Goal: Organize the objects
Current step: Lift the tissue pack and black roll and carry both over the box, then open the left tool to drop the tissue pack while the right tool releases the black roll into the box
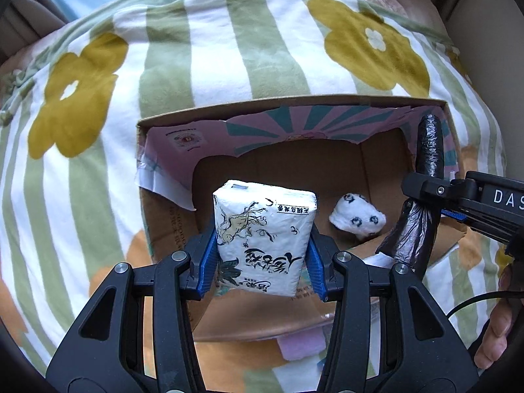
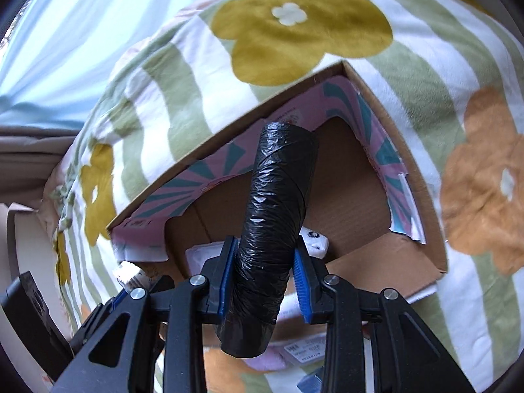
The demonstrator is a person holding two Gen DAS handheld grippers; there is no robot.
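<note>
Tissue pack: you hold this white printed pack upright, above the near edge of the cardboard box, not yet inside it.
Left gripper: its blue pads press both long sides of the tissue pack; the tongs are narrow around it.
Bin-bag roll: you hold this black, crinkled plastic roll standing on end over the right side of the box.
Right gripper: clamped on the roll's lower half, tongs narrow.
Small white bundle: patterned with dark rings, it already lies on the box floor, near the middle.
Box: open-topped, torn pink-and-teal lining along the back wall, bare brown floor to the left of the bundle.
Blanket: striped green and white with large flowers, it lies under and all around the box.
Doing it well: lower the pack onto the bare floor left of the bundle, and keep the roll to the right so your two tools stay apart.
</note>
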